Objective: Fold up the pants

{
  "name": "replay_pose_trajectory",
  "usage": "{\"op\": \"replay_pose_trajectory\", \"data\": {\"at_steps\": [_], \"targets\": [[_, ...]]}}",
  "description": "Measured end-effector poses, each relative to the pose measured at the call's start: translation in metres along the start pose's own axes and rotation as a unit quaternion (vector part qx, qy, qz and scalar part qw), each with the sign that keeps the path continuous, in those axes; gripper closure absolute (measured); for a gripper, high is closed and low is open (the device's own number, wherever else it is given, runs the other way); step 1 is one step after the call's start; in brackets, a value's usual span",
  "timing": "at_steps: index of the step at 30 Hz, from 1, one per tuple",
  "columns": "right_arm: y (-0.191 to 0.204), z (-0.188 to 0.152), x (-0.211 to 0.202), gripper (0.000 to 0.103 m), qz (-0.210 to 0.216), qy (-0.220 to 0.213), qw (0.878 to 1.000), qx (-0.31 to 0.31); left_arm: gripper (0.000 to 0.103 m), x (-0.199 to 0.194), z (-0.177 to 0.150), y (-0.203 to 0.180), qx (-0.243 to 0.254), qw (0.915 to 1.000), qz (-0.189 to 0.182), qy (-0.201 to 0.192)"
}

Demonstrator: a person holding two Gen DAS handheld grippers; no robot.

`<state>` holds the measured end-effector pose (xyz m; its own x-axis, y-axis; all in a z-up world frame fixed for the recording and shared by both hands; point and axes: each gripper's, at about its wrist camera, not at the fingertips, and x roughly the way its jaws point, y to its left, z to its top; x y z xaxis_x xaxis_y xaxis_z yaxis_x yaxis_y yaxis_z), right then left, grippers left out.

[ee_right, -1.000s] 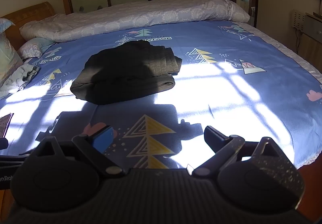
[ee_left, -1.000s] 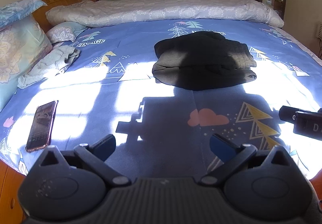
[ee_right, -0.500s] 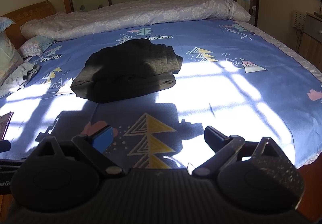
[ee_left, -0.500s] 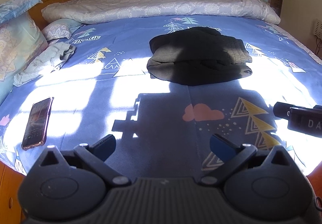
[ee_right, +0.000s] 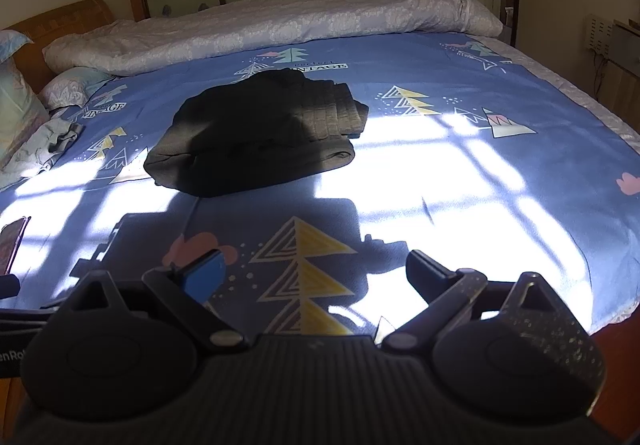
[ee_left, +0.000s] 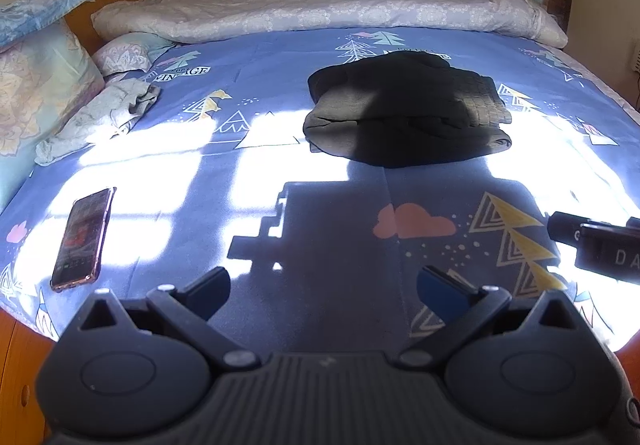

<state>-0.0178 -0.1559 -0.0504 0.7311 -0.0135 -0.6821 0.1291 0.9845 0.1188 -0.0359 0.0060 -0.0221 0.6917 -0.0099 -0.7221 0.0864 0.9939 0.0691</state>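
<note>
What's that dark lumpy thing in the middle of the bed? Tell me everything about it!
Those are the pants, folded into a thick, rounded bundle of dark, nearly black cloth. The near edge is a soft, plump fold; on the right side, layered edges show a ribbed or quilted texture. The bundle lies flat on the blue patterned bedsheet, half in sunlight, half in shadow. Nothing else touches it: both the left gripper and the right gripper are open and well short of it.

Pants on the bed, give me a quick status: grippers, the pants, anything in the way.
Left gripper open, empty. Right gripper open, empty. Dark pants lie bunched mid-bed, untouched. Phone off left, path clear.
</note>
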Motion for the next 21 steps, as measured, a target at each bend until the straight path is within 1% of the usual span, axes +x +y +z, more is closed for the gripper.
{"op": "replay_pose_trajectory", "data": {"at_steps": [6, 13, 21], "targets": [[0.0015, -0.0006, -0.0001, 0.005, 0.003, 0.001, 1.0, -0.001, 0.0, -0.0008, -0.0001, -0.0021, 0.01, 0.9995, 0.029, -0.003], [0.0009, -0.0005, -0.0011, 0.005, 0.004, 0.001, 1.0, 0.0, 0.0, 0.0009, 0.0004, 0.0024, -0.001, 0.999, 0.045, 0.006], [0.0016, -0.0002, -0.0014, 0.005, 0.005, 0.001, 1.0, 0.0, 0.0, -0.0048, 0.0002, 0.0011, 0.005, 0.9987, 0.051, -0.007]]}}
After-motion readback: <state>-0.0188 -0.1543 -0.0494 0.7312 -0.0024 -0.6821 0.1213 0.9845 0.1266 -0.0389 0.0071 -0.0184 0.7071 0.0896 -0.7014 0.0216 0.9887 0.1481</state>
